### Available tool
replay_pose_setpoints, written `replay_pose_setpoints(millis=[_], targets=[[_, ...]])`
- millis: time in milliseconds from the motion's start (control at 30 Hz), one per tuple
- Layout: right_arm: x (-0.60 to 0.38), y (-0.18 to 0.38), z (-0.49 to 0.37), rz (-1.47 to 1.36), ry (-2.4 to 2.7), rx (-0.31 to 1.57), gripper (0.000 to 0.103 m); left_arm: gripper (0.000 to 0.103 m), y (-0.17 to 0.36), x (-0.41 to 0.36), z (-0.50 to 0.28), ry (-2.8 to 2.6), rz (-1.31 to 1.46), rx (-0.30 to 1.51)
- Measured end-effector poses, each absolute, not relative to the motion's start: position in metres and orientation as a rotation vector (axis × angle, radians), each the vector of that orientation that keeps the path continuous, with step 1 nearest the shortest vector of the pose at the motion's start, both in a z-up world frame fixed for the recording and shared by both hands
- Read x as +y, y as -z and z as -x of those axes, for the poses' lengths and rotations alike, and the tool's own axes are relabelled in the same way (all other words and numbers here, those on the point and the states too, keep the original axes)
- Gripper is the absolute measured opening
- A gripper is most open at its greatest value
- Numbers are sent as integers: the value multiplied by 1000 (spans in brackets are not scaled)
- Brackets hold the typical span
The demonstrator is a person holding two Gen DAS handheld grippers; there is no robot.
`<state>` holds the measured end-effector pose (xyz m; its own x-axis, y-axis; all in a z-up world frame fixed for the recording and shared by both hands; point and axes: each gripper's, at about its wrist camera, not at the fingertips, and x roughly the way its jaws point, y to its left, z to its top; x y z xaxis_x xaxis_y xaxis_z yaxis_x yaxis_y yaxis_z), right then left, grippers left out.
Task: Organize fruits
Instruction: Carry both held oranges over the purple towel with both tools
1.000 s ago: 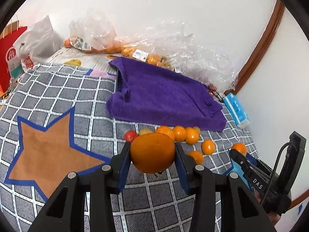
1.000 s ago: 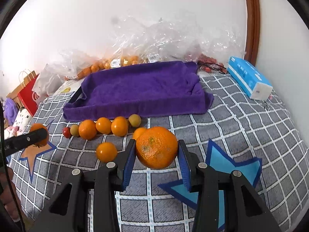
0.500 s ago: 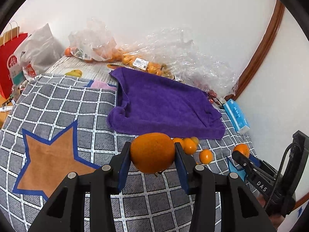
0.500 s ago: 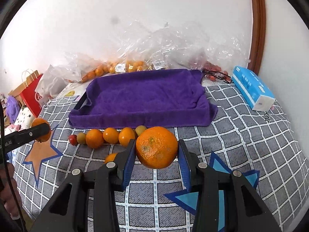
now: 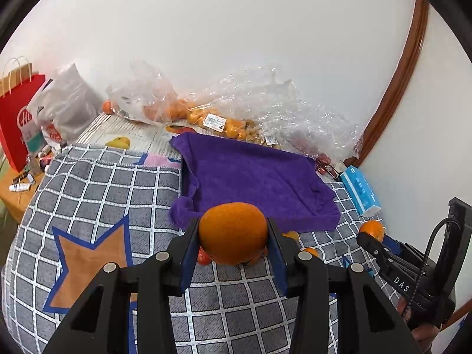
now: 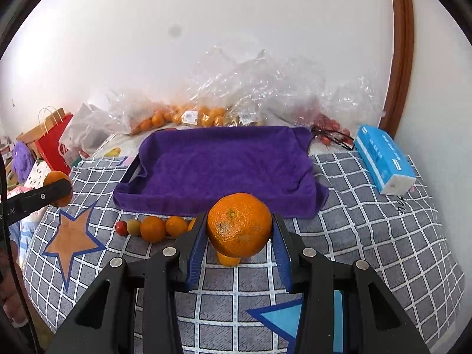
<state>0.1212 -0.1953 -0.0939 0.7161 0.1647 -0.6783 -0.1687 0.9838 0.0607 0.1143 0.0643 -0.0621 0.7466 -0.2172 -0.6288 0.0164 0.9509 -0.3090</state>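
The left tongs [image 5: 233, 258] are clenched on a large orange [image 5: 233, 233], its sides pressed between the two blue pads, and the fruit is held in the air above the near edge of the purple towel [image 5: 253, 183]. The right tongs [image 6: 239, 253] likewise grip a second large orange [image 6: 239, 224], its stem end turned toward the camera, held clear of the checked grey cloth [image 6: 368, 236] in front of the towel. That towel lines a shallow tray and nothing lies on it. Along the towel's near edge a row of small fruits [image 6: 153, 227] rests on the cloth: a red one, a greenish one, then small oranges; one more small orange [image 6: 228, 260] sits just under the right tongs. Behind the tray, clear plastic bags [image 6: 206, 112] holding more oranges lie against the wall, and a blue tissue pack [image 6: 383, 162] lies to the right.
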Motion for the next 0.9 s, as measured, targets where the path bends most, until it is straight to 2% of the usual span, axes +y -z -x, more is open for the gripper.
replay_pose_setpoints(millis=[367,900], targets=[[-183,96,-140,13,-207,729,42,41,64,54,-148,175,275,724],[-175,107,-223,-3,-193,690,42,41,74,70,-234,93,269,700]])
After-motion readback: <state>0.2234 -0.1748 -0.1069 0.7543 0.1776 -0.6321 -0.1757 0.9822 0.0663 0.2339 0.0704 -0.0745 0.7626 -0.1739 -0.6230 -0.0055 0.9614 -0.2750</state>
